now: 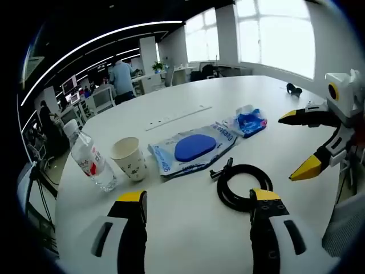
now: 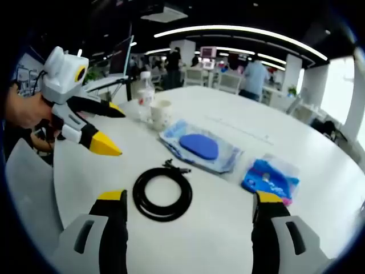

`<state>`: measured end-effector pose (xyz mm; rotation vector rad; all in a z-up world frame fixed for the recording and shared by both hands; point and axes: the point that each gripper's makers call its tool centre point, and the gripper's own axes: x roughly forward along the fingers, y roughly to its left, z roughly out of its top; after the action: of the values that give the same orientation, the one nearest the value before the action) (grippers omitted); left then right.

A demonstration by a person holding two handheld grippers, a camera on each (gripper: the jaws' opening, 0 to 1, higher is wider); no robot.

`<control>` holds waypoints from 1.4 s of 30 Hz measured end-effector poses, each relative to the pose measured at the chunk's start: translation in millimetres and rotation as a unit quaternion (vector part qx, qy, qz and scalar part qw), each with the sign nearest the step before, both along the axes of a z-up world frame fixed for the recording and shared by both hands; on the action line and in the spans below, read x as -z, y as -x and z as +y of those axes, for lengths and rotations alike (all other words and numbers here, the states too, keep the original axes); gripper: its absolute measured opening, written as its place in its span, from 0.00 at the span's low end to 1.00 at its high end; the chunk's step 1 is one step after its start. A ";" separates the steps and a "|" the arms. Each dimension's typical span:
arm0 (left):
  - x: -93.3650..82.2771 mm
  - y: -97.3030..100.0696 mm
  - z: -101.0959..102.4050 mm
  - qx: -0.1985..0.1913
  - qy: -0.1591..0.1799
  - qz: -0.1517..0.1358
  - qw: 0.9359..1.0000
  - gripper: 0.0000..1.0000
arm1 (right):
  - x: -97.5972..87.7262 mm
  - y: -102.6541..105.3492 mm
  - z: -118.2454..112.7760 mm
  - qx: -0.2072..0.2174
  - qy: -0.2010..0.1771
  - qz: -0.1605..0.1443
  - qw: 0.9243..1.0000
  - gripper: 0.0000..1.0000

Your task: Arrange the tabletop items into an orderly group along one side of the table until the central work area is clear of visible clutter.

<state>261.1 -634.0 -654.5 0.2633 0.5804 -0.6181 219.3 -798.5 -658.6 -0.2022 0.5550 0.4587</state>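
Both grippers hover empty above the desk [image 1: 188, 240], left gripper [image 1: 197, 208] and right gripper [image 2: 188, 202] fingers spread, flanking the coiled cable [image 2: 162, 193].

Left gripper [image 1: 198, 202] spread wide, empty; right gripper [image 2: 190, 201] likewise.

Bottle [image 1: 88, 158] beside cup [image 1: 128, 158], then wipes pack [image 1: 191, 149], cable coil [image 1: 244, 187] in front.

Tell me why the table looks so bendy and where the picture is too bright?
In both views the fisheye lens curves the white table and ceiling lights. In the left gripper view the windows are glaring white; in the right gripper view the far window is washed out and the coiled cable looks sharp.
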 end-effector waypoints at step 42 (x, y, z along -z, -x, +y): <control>-39.3 72.2 109.9 -0.024 0.032 -0.063 0.997 1.00 | -51.9 87.1 -5.0 0.083 -0.027 -0.084 0.993 1.00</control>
<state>188.9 -524.1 -615.2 0.2264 0.4433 -0.5671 132.2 -803.6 -606.7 -0.1399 0.3895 0.2913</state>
